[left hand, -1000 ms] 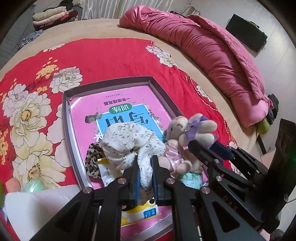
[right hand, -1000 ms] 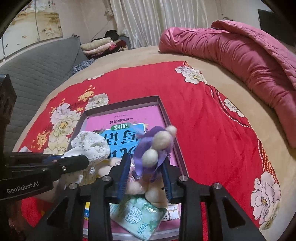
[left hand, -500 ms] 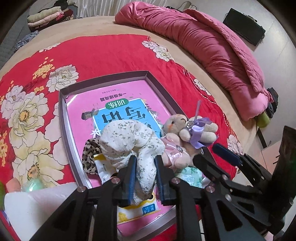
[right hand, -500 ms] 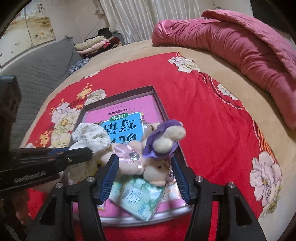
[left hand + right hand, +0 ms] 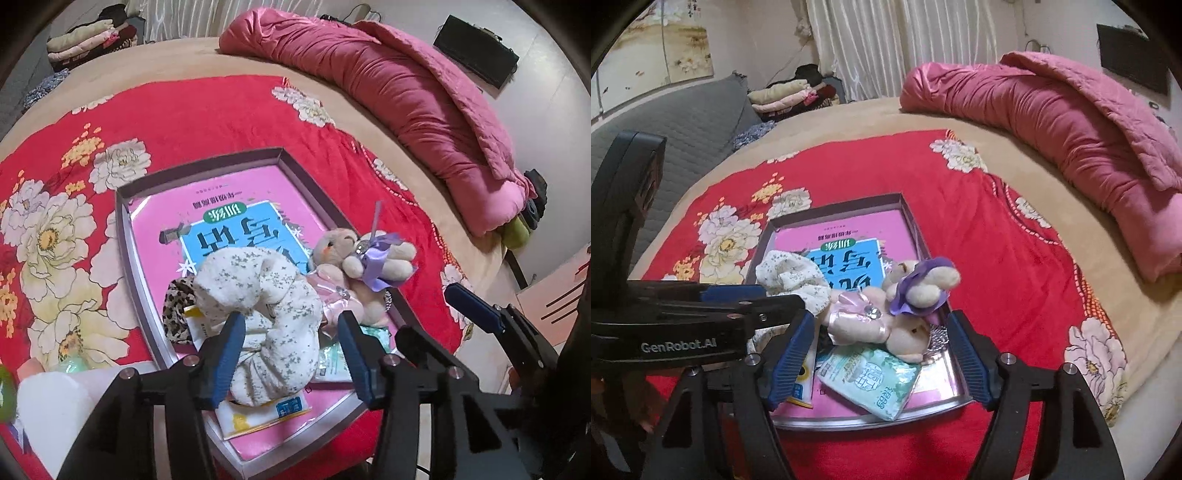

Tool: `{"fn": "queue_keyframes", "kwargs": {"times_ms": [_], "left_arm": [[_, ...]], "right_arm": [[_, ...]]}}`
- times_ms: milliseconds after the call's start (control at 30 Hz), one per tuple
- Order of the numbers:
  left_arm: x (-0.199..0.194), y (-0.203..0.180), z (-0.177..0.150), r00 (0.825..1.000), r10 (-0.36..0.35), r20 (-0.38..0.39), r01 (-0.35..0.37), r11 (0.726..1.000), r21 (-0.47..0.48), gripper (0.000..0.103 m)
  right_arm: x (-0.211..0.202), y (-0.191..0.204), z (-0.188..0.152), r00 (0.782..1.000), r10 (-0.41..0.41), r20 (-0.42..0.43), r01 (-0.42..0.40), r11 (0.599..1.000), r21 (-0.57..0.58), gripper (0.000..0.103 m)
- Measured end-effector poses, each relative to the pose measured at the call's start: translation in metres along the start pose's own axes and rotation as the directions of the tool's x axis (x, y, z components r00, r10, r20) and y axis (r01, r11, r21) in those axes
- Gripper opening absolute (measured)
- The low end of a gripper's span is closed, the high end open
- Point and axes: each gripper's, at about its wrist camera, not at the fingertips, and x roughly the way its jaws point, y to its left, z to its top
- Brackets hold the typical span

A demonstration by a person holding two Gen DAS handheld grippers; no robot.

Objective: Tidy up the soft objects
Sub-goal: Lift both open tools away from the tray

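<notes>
With both claws gaping wide and gripping nothing, looks like a drop-off just wrapping up. Left gripper [image 5: 291, 345] straddling the floral cloth bundle [image 5: 266, 314] without squeezing, pads clear on both sides; right gripper [image 5: 881, 356] likewise spread around the plush bear [image 5: 886, 306], no contact visible. Both soft things resting inside the grey tray [image 5: 123, 236] on the red floral blanket [image 5: 207, 114], cloth toward the tray's 7 o'clock corner in the left view, bear just beside it at 4 o'clock, the two touching or nearly so. Best bet from here: back straight out along the finger line, no sideways swing, so the pads don't snag loose fabric or the bear's purple ribbon [image 5: 376, 262] and drag stuff back out. Keep the two grippers from bumping too, pretty crowded near the front rim. Hard to call: leopard-print scrap [image 5: 177, 306] mostly buried under the cloth, green packet [image 5: 871, 380] and yellow packet [image 5: 262, 413] half covered, pink book [image 5: 221, 206] only partly showing. White lump at 8 o'clock in the left view cut off, no clue what.
</notes>
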Motion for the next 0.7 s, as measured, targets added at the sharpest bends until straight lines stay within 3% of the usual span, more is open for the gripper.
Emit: {"fn": "queue_keyframes", "kwargs": {"times_ms": [67, 333, 500, 700], "left_arm": [[-0.006, -0.001, 0.001, 1.0, -0.005, 0.011, 0.005, 1.0, 0.002, 0.06], [-0.059, 0.004, 0.014, 0.991, -0.041, 0.131, 0.043, 0.999, -0.016, 0.062], [-0.105, 0.025, 0.019, 0.973, -0.03, 0.23, 0.043, 0.998, -0.053, 0.074], [-0.151, 0.066, 0.013, 0.952, 0.01, 0.307, 0.032, 0.991, -0.13, 0.074]], "right_arm": [[-0.003, -0.004, 0.002, 1.0, -0.007, 0.01, 0.006, 1.0, 0.017, 0.076], [-0.021, -0.009, 0.011, 0.998, -0.006, 0.068, 0.003, 0.998, 0.056, 0.077], [-0.03, 0.005, 0.019, 0.994, -0.005, 0.106, 0.001, 0.999, 0.037, 0.077], [-0.04, 0.033, 0.03, 0.989, 0.023, 0.144, -0.022, 1.0, -0.008, 0.078]]}}
